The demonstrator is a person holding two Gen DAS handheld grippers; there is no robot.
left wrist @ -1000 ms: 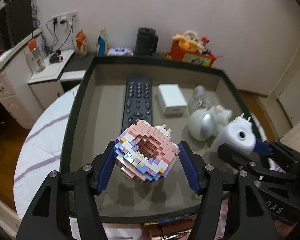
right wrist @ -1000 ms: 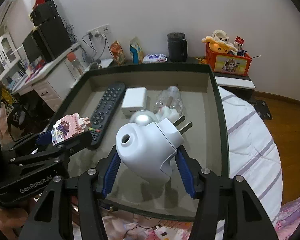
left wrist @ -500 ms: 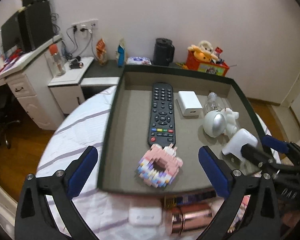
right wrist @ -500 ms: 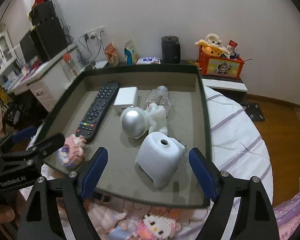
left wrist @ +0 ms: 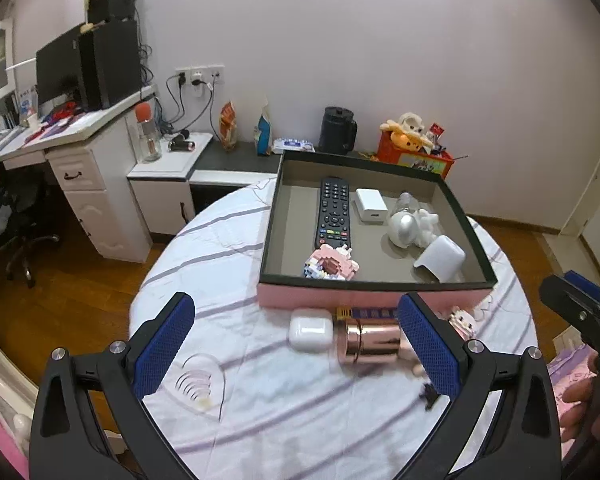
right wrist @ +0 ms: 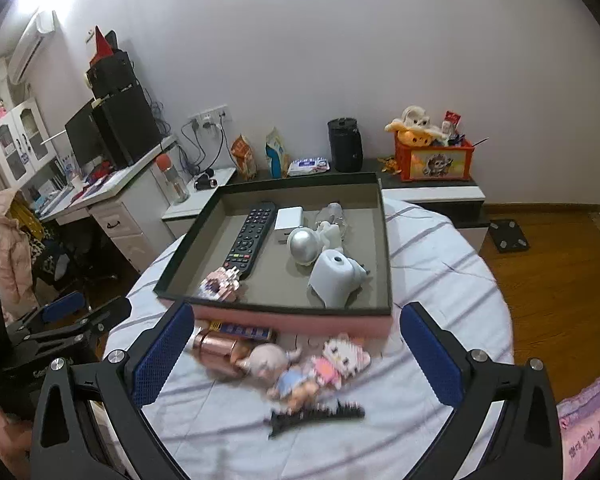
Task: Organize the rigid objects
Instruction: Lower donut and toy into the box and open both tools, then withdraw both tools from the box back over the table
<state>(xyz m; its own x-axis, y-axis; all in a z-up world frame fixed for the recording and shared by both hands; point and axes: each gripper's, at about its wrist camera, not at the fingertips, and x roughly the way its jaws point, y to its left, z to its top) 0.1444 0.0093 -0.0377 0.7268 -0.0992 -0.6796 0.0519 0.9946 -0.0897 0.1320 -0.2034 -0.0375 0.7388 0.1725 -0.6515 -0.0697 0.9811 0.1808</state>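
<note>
The left gripper (left wrist: pixel 298 344) stands wide open and grips nothing; between its blue pads, on the striped cloth, lie a white earbud case (left wrist: pixel 310 328) and a rose-gold cylinder (left wrist: pixel 367 342), untouched. The right gripper (right wrist: pixel 296 354) has its jaws opening, already spread wide, and holds nothing; a small doll (right wrist: pixel 274 364), a pink brick figure (right wrist: pixel 340 360) and a black hair clip (right wrist: pixel 316 414) lie on the cloth between them. Just beyond both grippers sits the pink-sided box (right wrist: pixel 300 322). Inside, nearest the jaws, rest the pastel brick donut (left wrist: pixel 331 266) and the white plug adapter (right wrist: pixel 334 278); farther in lie the remote (left wrist: pixel 333 212), a white charger (left wrist: pixel 370 204) and a silver-headed figure (right wrist: pixel 304 245).
</note>
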